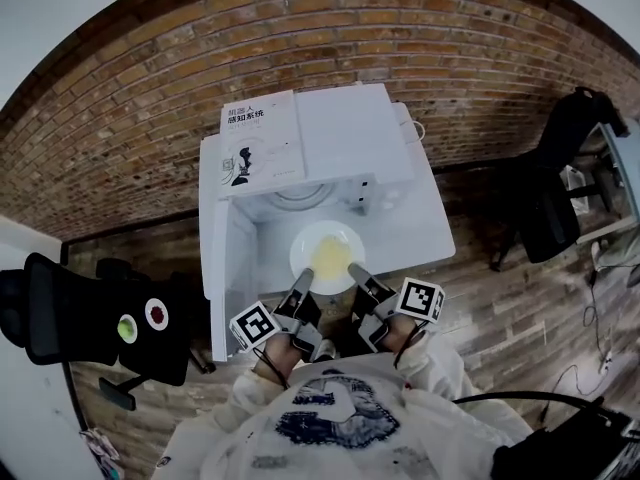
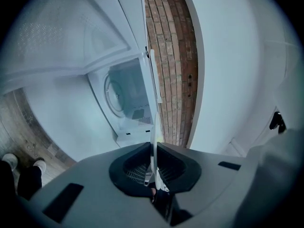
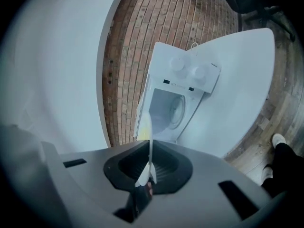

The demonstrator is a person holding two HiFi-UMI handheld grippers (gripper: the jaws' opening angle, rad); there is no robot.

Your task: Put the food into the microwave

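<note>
A white plate (image 1: 327, 230) with a yellow food (image 1: 331, 256) on it hangs level just in front of the open white microwave (image 1: 350, 133). My left gripper (image 1: 300, 286) is shut on the plate's near left rim, and my right gripper (image 1: 358, 280) is shut on its near right rim. In the left gripper view the plate (image 2: 153, 137) shows edge-on between the jaws of the left gripper (image 2: 153, 175), with the microwave cavity (image 2: 126, 96) and its turntable ahead. The right gripper view shows the same plate rim (image 3: 150, 132) pinched in the right gripper (image 3: 148, 172), facing the microwave (image 3: 173, 106).
The microwave door (image 1: 213, 268) is swung open to the left. A book (image 1: 262, 138) lies on the microwave's top. The microwave stands on a white table (image 1: 425, 228) against a brick wall (image 1: 140, 88). Black chairs stand at left (image 1: 90, 318) and right (image 1: 560, 178).
</note>
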